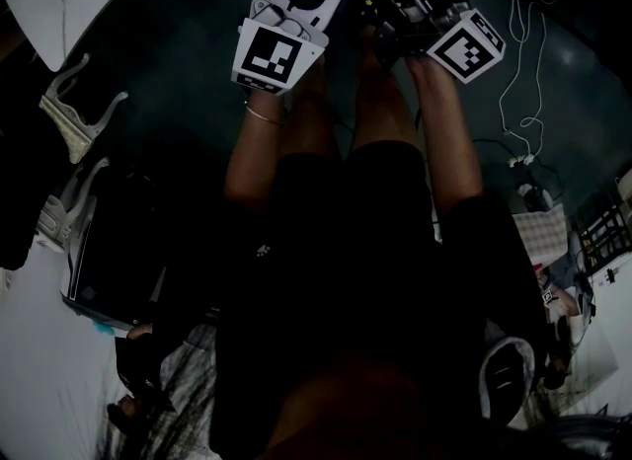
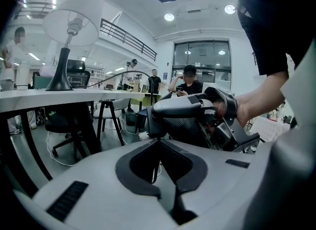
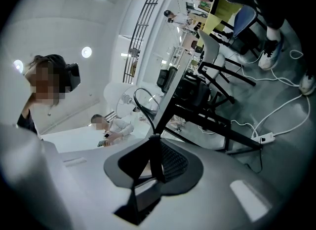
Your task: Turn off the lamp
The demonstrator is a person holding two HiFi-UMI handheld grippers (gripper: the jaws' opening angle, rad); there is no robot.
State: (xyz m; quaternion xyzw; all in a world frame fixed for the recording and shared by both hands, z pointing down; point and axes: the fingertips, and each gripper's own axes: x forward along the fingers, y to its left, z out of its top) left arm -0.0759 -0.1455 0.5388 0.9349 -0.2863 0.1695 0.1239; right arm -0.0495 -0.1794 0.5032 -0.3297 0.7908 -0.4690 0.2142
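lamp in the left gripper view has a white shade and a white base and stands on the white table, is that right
Not quite. The lamp has a white shade, but its base is black, not white. It does stand on the white table. The left gripper view shows this at its left side.
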